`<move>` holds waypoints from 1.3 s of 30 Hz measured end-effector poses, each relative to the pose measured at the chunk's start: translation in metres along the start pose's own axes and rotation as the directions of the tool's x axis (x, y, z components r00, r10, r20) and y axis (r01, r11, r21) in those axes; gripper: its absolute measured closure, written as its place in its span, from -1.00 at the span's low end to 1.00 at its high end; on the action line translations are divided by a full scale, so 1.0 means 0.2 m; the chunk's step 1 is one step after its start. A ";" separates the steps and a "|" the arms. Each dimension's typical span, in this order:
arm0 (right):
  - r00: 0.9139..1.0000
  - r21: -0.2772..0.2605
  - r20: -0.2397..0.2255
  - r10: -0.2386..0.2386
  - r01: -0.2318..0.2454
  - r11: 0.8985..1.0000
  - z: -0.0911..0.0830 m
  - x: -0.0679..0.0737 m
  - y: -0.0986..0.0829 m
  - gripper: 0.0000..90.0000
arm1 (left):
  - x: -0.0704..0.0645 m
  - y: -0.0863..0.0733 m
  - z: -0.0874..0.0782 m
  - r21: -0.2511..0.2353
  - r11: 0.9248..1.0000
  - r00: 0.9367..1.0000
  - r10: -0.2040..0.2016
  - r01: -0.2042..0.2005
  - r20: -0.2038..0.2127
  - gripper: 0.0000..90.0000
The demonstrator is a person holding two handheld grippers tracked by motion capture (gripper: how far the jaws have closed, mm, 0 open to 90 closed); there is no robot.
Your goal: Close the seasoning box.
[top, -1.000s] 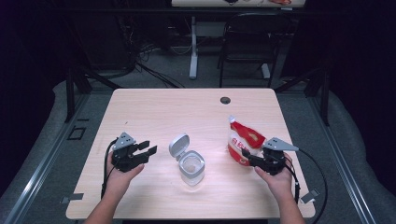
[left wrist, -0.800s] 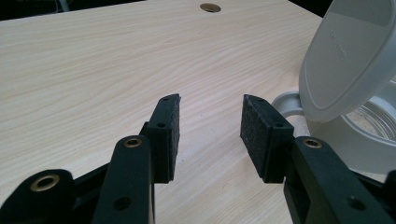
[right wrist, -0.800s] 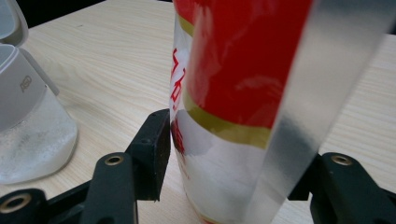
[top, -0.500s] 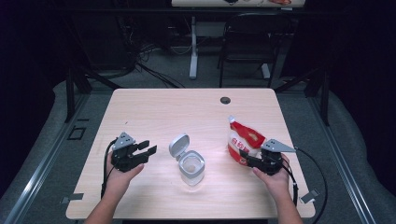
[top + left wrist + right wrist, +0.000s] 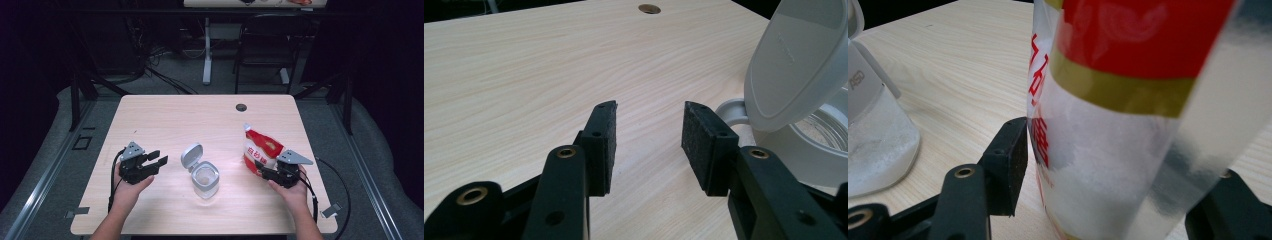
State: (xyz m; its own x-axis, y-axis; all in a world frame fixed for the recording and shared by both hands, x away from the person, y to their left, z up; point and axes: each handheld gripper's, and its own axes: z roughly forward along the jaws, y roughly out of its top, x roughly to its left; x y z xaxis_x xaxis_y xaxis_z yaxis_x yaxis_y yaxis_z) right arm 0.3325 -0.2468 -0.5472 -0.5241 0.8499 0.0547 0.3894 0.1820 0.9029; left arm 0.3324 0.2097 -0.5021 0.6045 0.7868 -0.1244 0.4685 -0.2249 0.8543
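Wooden table point(image 5: 200, 120); right gripper point(image 5: 266, 173) perhaps around pouch point(image 5: 259, 151)

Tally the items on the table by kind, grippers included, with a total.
Grippers: 2, left gripper and right gripper
Clear container with flip lid: 1
Red and white bag: 1
Total: 4

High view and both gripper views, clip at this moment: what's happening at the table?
A person works a gripper in each hand at a wooden table. The right gripper has its jaws around a red and clear bag of white powder; whether they press it yet is unclear. The left gripper rests open on the table beside a clear jar with its lid flipped open and some white powder inside.
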 end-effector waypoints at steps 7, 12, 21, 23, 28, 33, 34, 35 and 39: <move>1.000 0.014 -0.005 0.005 -0.005 1.000 0.01 -0.01 -0.01 -0.07 | 0.00 0.00 0.00 0.000 1.000 1.000 0.000 0.000 0.000 0.29; 1.000 0.014 -0.004 0.011 -0.011 1.000 0.02 0.00 -0.01 -0.07 | 0.00 0.00 0.00 0.003 1.000 1.000 0.001 -0.001 0.002 0.29; 1.000 0.026 0.005 0.001 -0.001 1.000 0.03 0.00 -0.01 -0.02 | 0.00 0.00 0.00 0.004 1.000 1.000 0.001 -0.001 0.002 0.29; 1.000 0.043 0.003 -0.001 0.001 0.999 0.04 0.00 -0.02 -0.02 | 0.00 0.00 0.00 0.002 1.000 1.000 0.000 0.000 0.000 0.29; 1.000 0.042 0.015 -0.009 0.008 0.999 0.05 0.01 -0.02 0.00 | 0.00 0.00 0.00 0.001 1.000 1.000 -0.001 0.001 0.000 0.29; 1.000 0.039 0.022 -0.011 0.011 0.999 0.05 0.01 -0.02 0.06 | 0.00 0.00 0.00 0.001 1.000 1.000 0.001 -0.001 0.001 0.29; 1.000 0.039 0.022 -0.011 0.011 0.999 0.05 0.01 -0.02 0.06 | 0.00 0.00 0.00 0.001 1.000 1.000 0.001 -0.001 0.001 0.29; 1.000 0.038 0.022 -0.015 0.015 0.999 0.05 0.01 -0.02 0.07 | 0.00 0.00 0.00 0.001 1.000 1.000 0.000 0.000 0.000 0.29; 1.000 0.042 0.021 -0.021 0.020 0.999 0.05 0.01 -0.02 0.08 | 0.00 0.00 0.00 0.001 1.000 1.000 0.000 0.000 0.000 0.29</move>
State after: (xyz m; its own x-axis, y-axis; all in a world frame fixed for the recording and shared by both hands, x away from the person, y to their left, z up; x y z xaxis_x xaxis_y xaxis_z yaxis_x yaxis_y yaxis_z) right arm 0.3371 -0.2422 -0.5554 -0.5160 0.8562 0.0268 0.4107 0.2197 0.8849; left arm 0.3323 0.2098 -0.5021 0.6044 0.7869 -0.1246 0.4691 -0.2250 0.8540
